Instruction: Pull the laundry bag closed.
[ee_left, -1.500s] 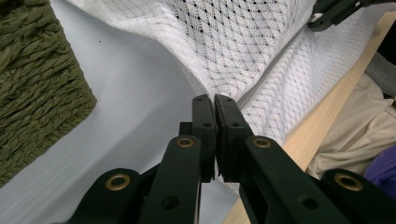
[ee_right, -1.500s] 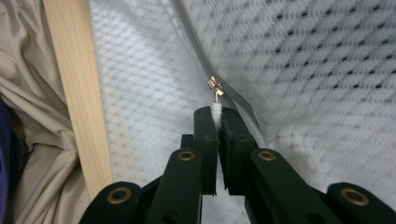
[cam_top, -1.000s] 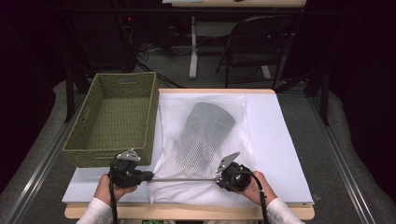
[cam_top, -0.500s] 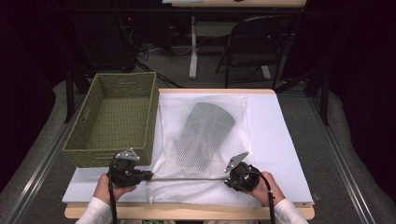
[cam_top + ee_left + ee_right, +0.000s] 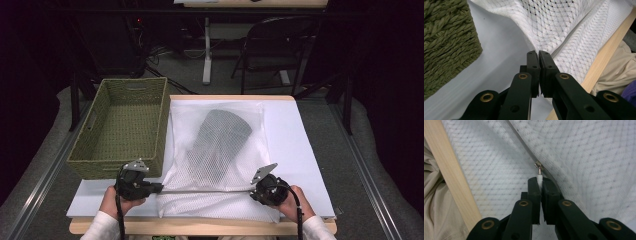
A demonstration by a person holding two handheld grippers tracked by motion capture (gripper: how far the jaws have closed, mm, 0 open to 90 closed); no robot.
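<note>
A white mesh laundry bag (image 5: 220, 145) lies flat on the white table mat, with a dark grey garment (image 5: 220, 135) inside it. A zipper line (image 5: 205, 191) runs across the bag's near end. My left gripper (image 5: 156, 188) is shut on the bag's left corner (image 5: 537, 50). My right gripper (image 5: 254, 192) is shut on the white zipper pull (image 5: 539, 178), whose metal slider (image 5: 538, 165) sits on the zipper track at the bag's right side. The mesh is stretched taut between the two grippers.
A green woven basket (image 5: 125, 125) stands at the left, close beside the left gripper (image 5: 449, 35). The wooden table edge (image 5: 200, 227) runs along the front. The white mat (image 5: 295, 145) is bare to the right of the bag. A chair stands beyond the table.
My right gripper has moved to the right along the zipper line, taking the pull with it. The left gripper has stayed in place, holding the bag's corner.
</note>
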